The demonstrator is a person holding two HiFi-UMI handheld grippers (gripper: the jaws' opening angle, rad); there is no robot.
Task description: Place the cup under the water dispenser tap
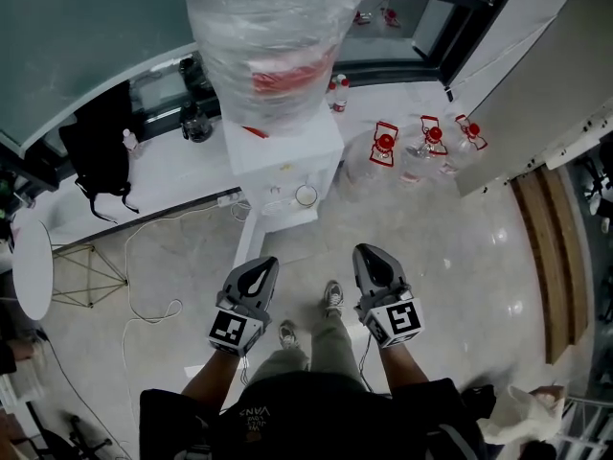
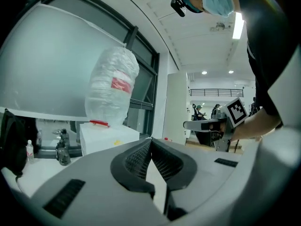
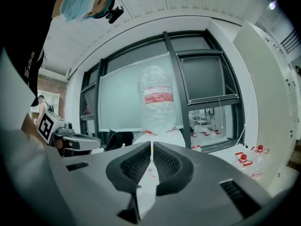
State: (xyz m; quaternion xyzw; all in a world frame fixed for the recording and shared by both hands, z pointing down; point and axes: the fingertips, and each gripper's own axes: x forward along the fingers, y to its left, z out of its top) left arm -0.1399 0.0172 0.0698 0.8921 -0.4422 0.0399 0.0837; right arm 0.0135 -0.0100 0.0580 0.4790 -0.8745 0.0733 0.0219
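- Left gripper [image 1: 259, 268]: held out ahead of the body and roughly level, jaws closed tip to tip, nothing between them.
- Right gripper [image 1: 372, 257]: alongside but apart from the left, pointing the same way. Its jaws meet at the tips (a thin slit shows lower down) and hold nothing.
- Left forearm [image 1: 213, 379] and right forearm [image 1: 407, 364]: bare, reaching forward.

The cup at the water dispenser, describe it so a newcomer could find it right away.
Find the white box-shaped water dispenser under a big plastic-wrapped bottle, mid head view. On its front ledge sits the small round white cup, seen from above as an open ring. Unlike the clear red-capped jugs on the floor to its right, it has no cap.
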